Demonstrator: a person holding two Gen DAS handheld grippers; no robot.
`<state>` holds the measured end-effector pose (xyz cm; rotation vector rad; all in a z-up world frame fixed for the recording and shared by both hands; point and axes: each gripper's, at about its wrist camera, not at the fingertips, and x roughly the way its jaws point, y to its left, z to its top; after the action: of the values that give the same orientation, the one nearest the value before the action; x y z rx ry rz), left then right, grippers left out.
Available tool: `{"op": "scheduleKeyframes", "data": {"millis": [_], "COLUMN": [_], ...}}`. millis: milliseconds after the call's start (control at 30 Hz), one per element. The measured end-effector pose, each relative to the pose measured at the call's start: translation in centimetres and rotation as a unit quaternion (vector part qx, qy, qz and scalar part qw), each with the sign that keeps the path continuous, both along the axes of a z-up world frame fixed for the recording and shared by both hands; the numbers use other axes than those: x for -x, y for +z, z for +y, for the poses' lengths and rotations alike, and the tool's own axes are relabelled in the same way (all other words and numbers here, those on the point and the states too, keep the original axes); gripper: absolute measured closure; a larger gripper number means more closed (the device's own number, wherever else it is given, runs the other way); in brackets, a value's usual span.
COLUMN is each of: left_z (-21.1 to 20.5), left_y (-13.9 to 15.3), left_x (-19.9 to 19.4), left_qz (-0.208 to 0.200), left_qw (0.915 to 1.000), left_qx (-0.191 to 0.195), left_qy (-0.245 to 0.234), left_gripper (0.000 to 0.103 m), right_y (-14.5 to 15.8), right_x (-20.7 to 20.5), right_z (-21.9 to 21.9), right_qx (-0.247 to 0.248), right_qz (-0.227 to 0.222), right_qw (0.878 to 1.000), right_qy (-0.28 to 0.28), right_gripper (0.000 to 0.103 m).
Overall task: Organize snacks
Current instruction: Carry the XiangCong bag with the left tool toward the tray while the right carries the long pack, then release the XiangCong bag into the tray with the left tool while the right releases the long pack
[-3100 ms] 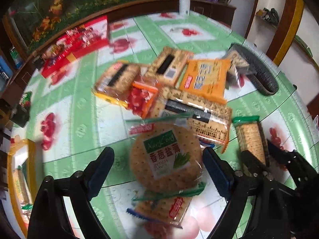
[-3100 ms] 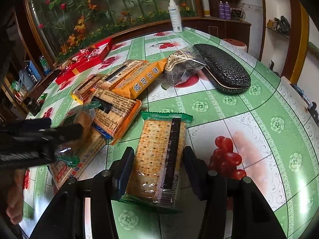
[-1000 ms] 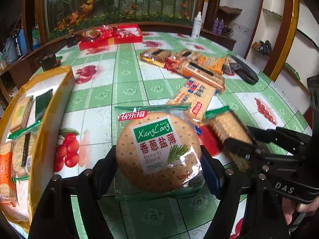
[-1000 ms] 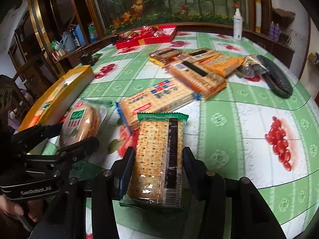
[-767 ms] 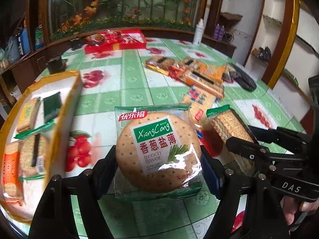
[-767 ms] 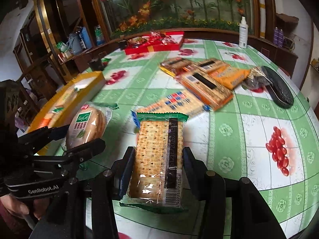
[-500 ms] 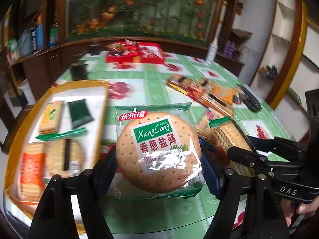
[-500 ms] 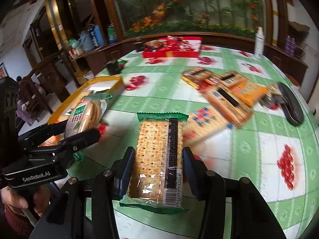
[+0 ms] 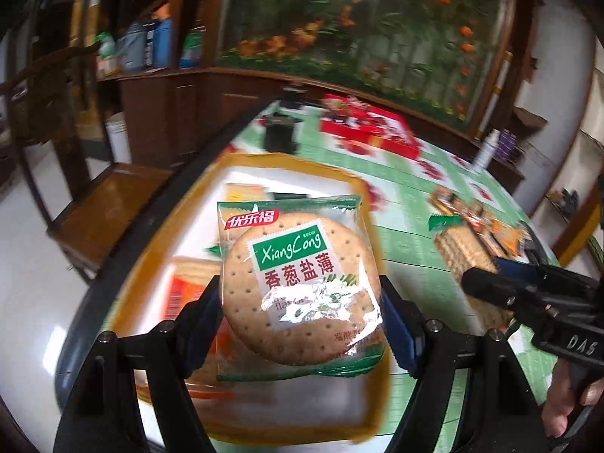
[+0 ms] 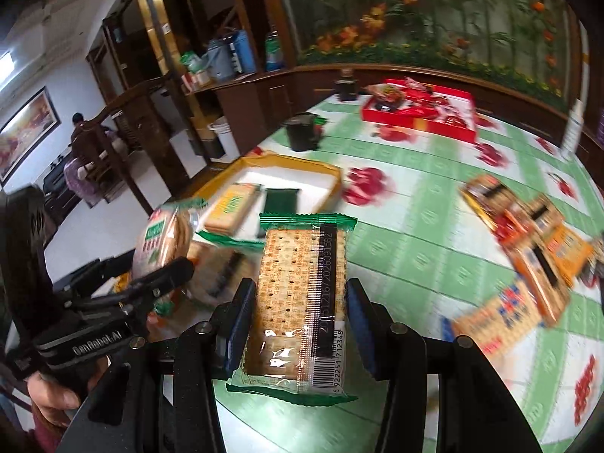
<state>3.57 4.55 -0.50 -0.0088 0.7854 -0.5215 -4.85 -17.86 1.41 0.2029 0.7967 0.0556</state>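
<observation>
Inside the yellow tray (image 10: 332, 172) lie cracker packets (image 10: 232, 204) and a dark green packet (image 10: 281, 198).

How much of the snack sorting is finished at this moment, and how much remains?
Done: a few packets already lie in the yellow tray. In hand: the left gripper holds the round cracker packet above the tray, and the right gripper holds the square cracker packet. Left: both to set down, plus the loose packets on the table.
</observation>
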Motion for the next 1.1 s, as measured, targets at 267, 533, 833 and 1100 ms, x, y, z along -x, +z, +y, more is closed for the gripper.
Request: {"op": "scheduleKeyframes", "data": {"millis": [267, 533, 833, 1100], "left_z": [2.2, 1.9, 1.7, 1.9], "left_y": [-1.9, -2.8, -3.7, -2.8], "left_x": [-0.8, -0.4, -0.6, -0.4], "left_qz": [0.025, 0.027, 0.045, 0.044], "left_qw": [0.9994, 0.9991, 0.9984, 0.9985], "left_qx": [-0.013, -0.03, -0.035, -0.027], "left_qy": [0.02, 0.009, 0.006, 0.014], "left_gripper": [0.026, 0.026, 0.026, 0.025], "right_y": [-1.3, -4.1, -5.5, -4.3], "right_x": [-6.6, -11.6, -12.8, -11.0], "right_z": [3.3, 5.4, 5.0, 4.0], "right_qx": [-0.017, -0.016, -0.043, -0.064], "right_qz": [0.03, 0.069, 0.087, 0.056], "right_qw": [0.999, 0.997, 0.995, 0.996], "right_qy": [0.03, 0.023, 0.016, 0.017], "right_gripper": [0.05, 0.05, 0.049, 0.044]}}
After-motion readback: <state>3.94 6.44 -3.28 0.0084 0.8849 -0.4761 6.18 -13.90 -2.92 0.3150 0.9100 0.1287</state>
